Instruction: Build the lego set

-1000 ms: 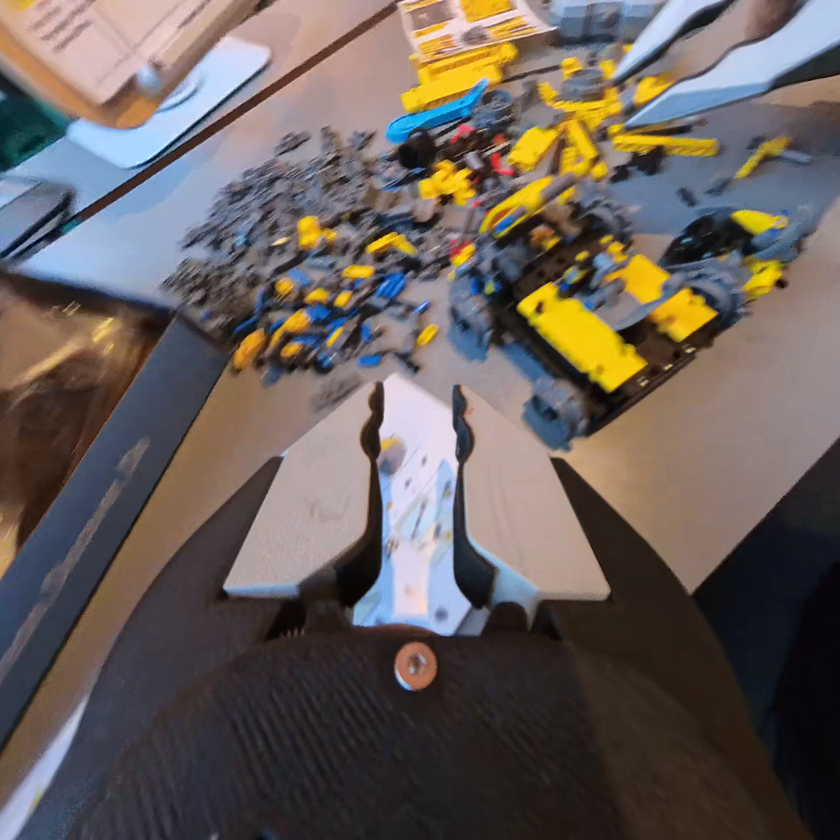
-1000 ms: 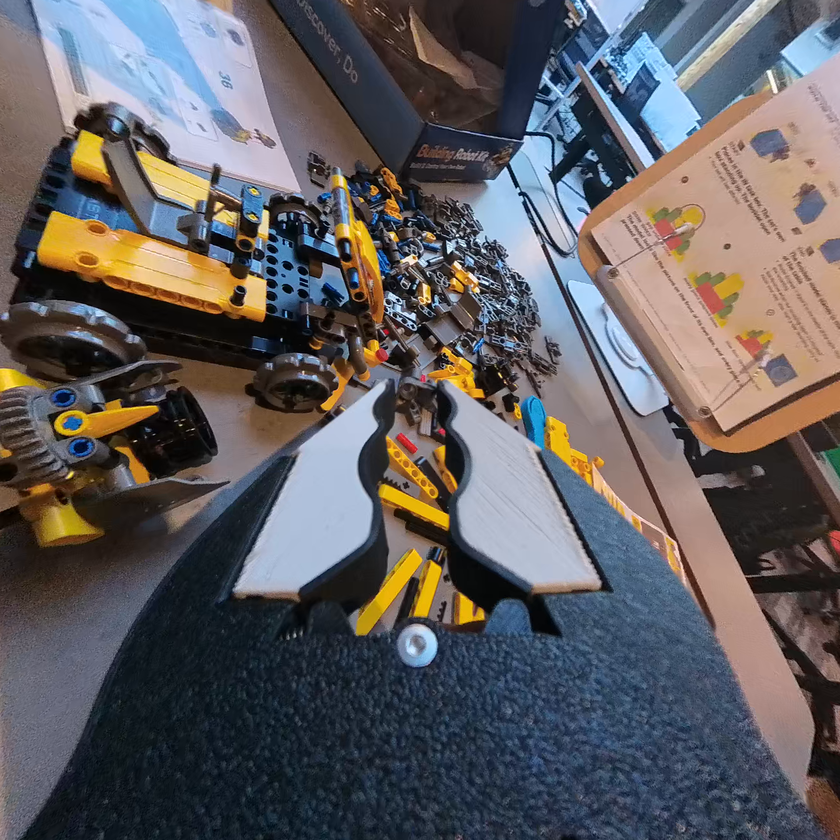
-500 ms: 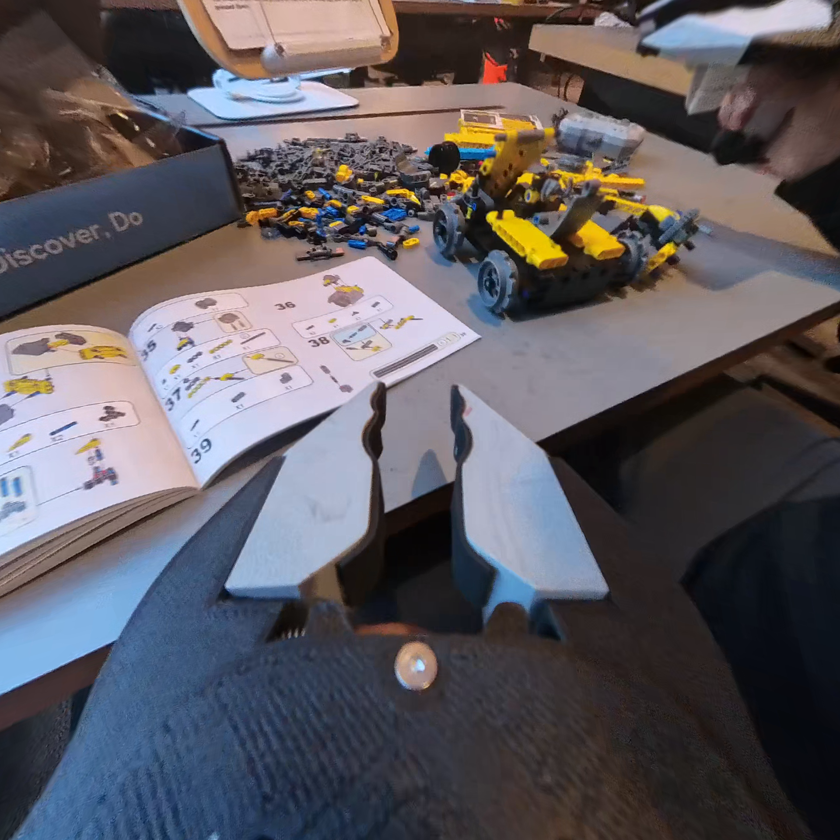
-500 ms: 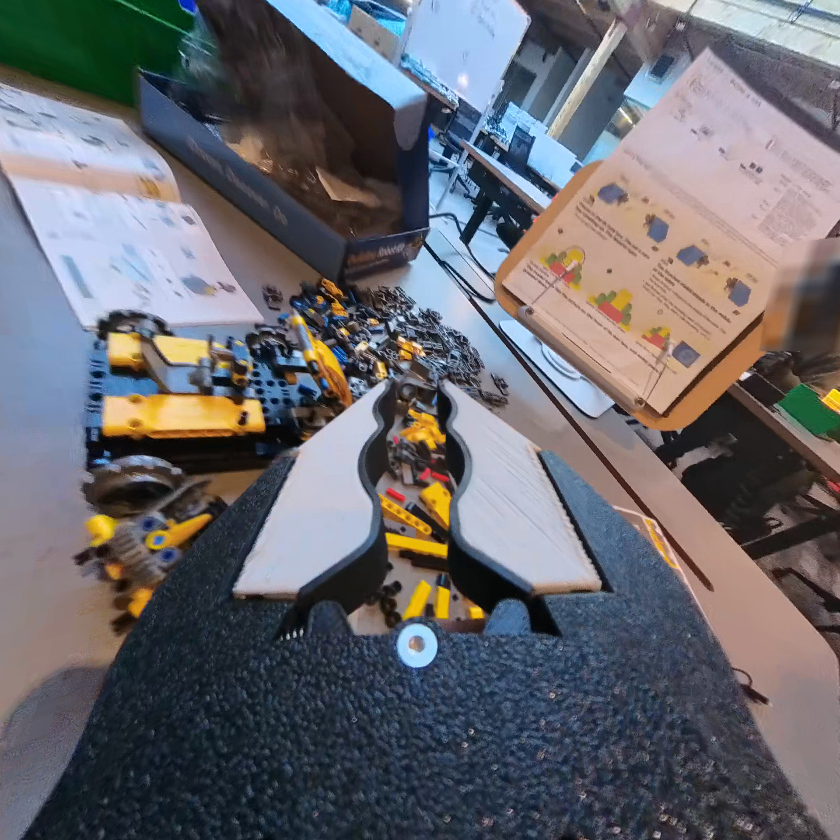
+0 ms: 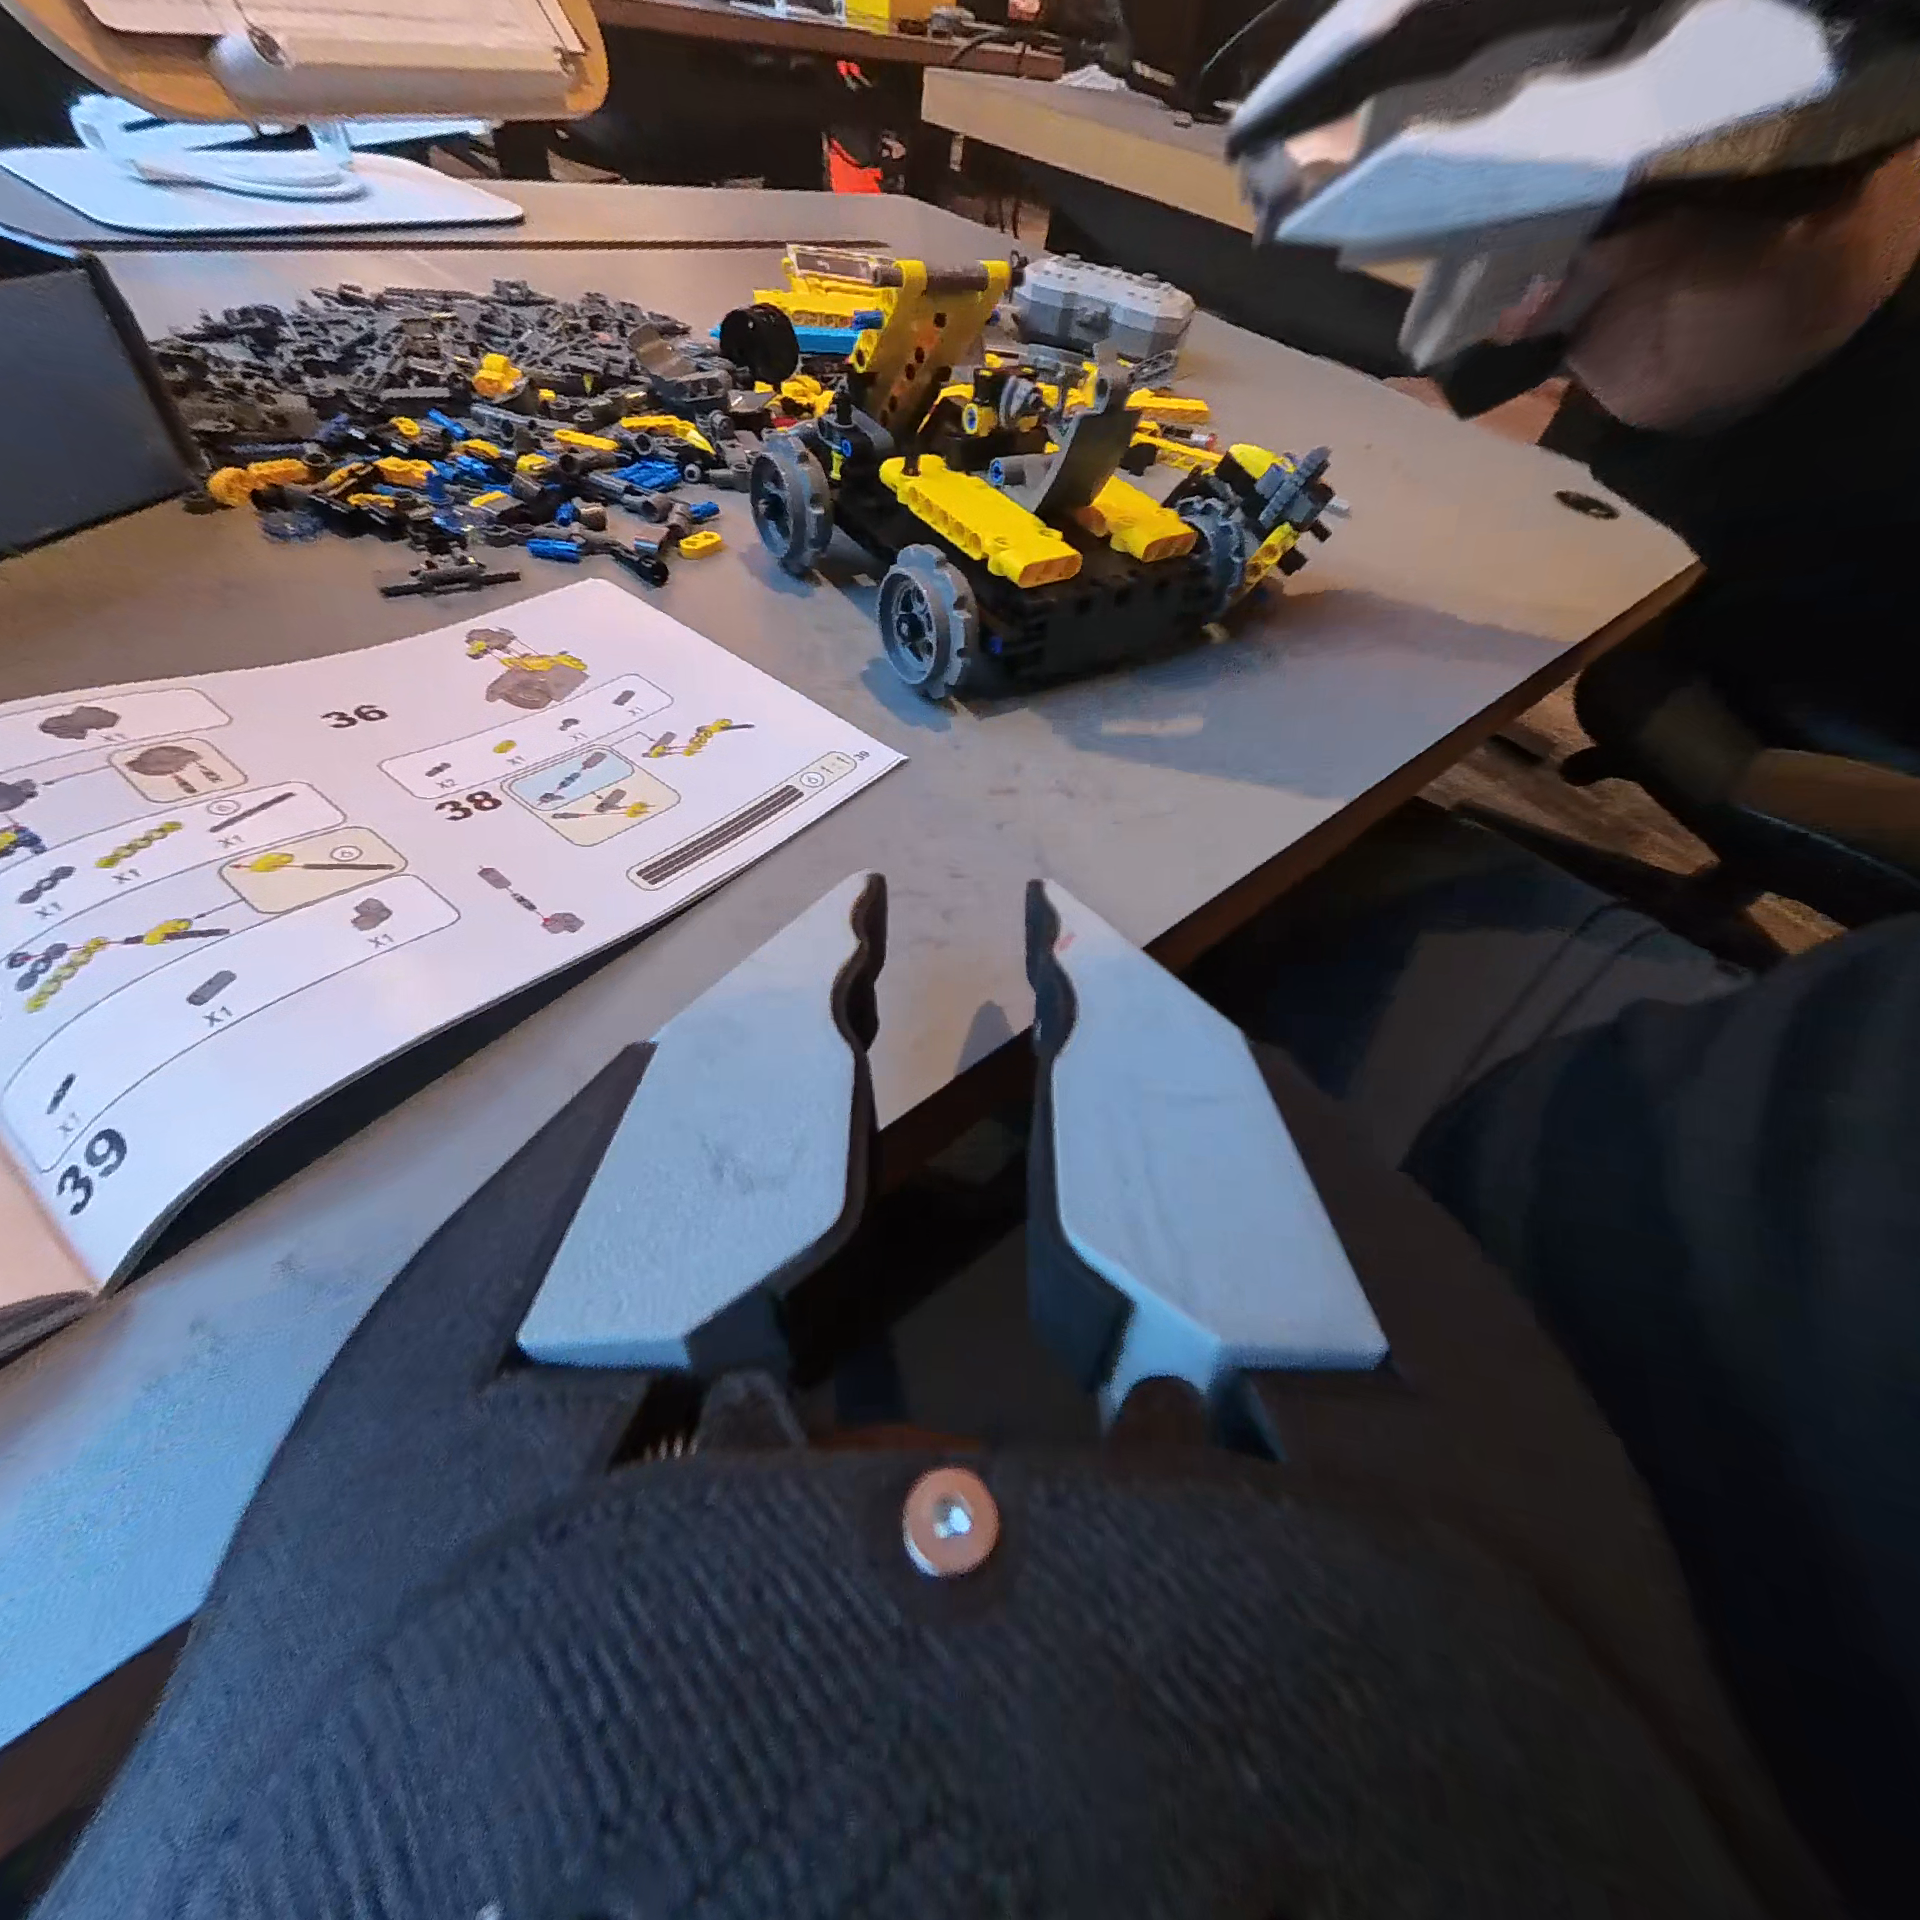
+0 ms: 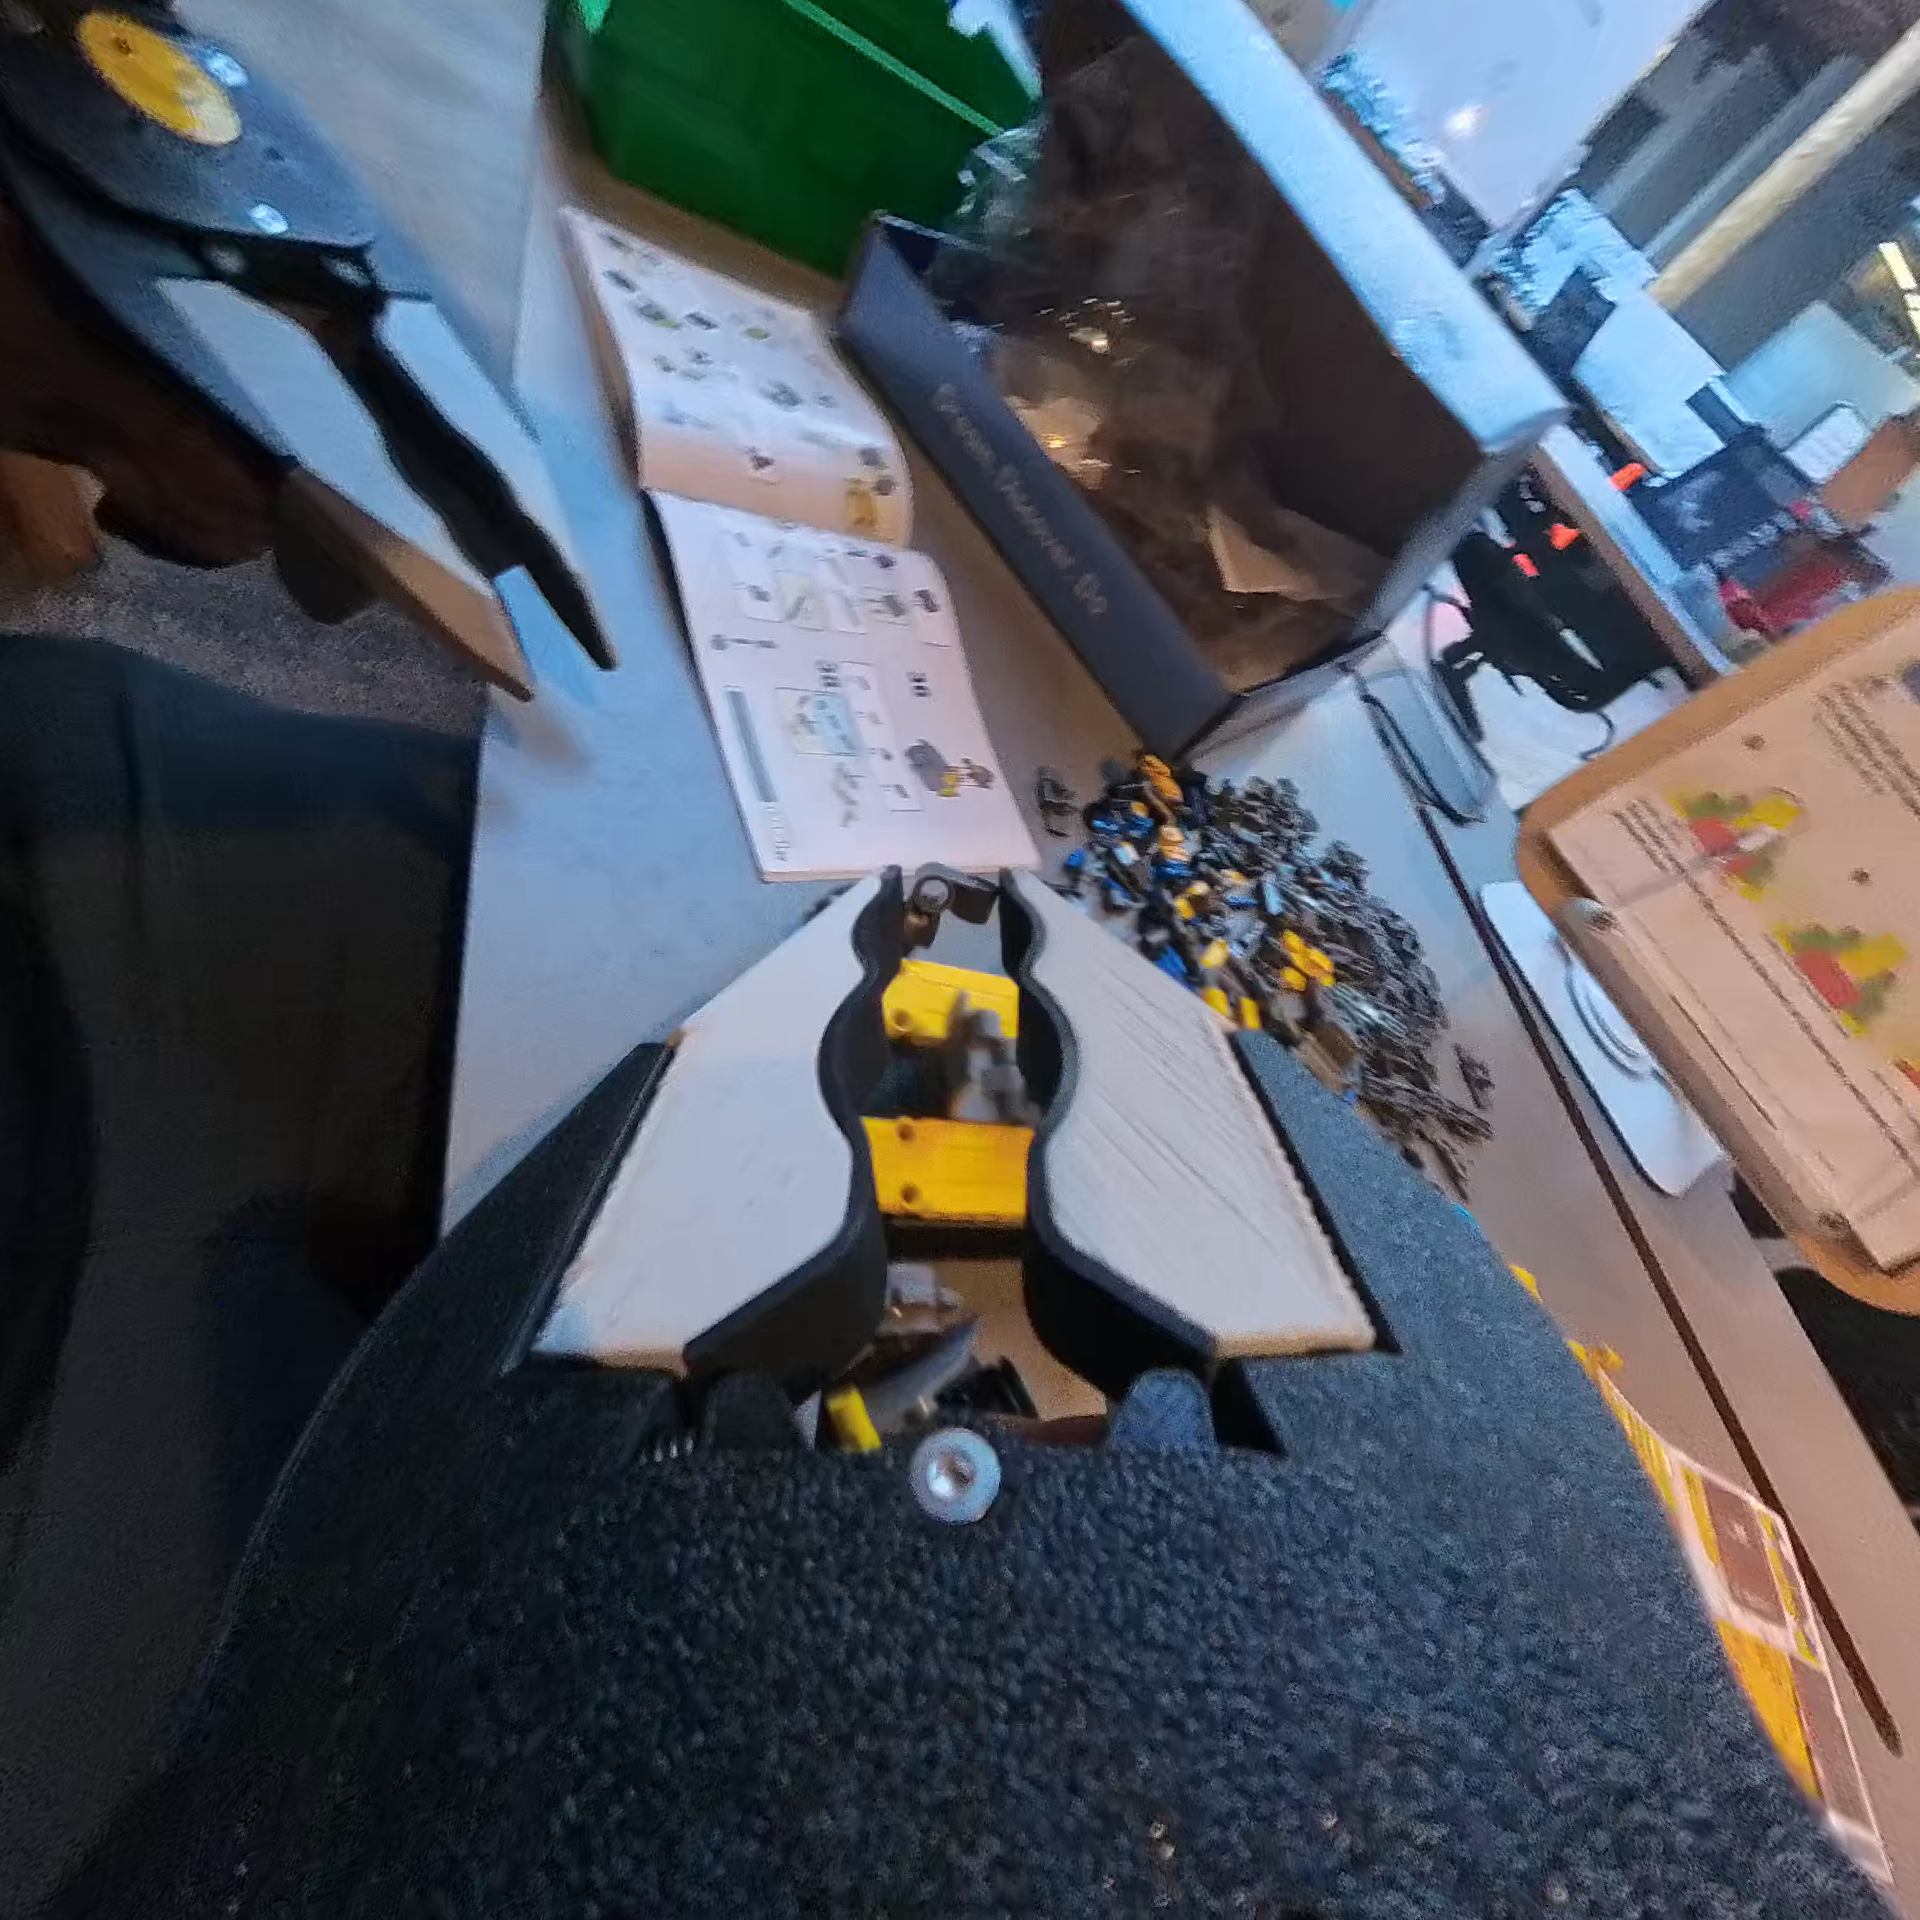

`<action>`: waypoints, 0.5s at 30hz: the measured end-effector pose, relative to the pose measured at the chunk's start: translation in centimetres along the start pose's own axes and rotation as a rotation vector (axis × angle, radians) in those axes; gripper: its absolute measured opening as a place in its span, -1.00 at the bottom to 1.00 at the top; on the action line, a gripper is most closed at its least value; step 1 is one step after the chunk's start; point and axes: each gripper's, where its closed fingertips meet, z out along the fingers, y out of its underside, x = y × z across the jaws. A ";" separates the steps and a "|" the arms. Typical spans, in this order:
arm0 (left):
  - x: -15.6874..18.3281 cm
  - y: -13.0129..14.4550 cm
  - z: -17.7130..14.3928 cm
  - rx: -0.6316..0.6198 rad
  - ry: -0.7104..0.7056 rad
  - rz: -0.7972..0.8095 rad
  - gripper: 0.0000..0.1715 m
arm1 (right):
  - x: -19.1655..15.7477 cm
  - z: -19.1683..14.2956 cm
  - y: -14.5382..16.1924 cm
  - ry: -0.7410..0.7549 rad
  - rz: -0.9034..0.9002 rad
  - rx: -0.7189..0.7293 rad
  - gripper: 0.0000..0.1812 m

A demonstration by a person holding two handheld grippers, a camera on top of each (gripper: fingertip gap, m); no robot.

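Observation:
My right gripper (image 6: 948, 891) is shut on a small dark grey brick part (image 6: 943, 896) pinched at its tips. It hangs above the yellow and black brick vehicle (image 6: 940, 1169), which shows between its fingers. The vehicle (image 5: 1023, 520) stands on the grey table (image 5: 1143, 790). My left gripper (image 5: 958, 914) is open and empty, low over the table's front edge, beside the open instruction booklet (image 5: 395, 831). The right gripper (image 5: 1507, 145) shows blurred at top right of the left wrist view. The left gripper (image 6: 416, 499) shows at upper left of the right wrist view.
A pile of loose black, yellow and blue parts (image 5: 447, 416) lies behind the booklet. A dark blue cardboard box (image 6: 1143, 468) stands at the table's far side, with a green bin (image 6: 779, 104) beyond. A sheet on a wooden stand (image 6: 1766, 935) is at right. A grey motor block (image 5: 1101, 307) sits behind the vehicle. The gap from one gripper's tips to the other's is roughly 15 centimeters.
My left gripper pulled back from over the parts to the table's front edge. My right gripper rose and turned above the vehicle, still holding the small grey part.

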 end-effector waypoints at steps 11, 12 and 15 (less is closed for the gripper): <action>0.3 0.2 0.5 -0.017 0.048 -0.063 -0.70 | -7.6 6.2 0.6 -0.195 0.021 -0.107 -0.80; 0.5 0.1 0.6 -0.014 0.055 -0.068 -0.70 | -7.9 6.3 0.6 -0.198 0.010 -0.108 -0.80; 1.2 -0.2 0.9 -0.008 0.087 -0.098 -0.70 | -8.2 6.5 0.6 -0.198 0.014 -0.095 -0.80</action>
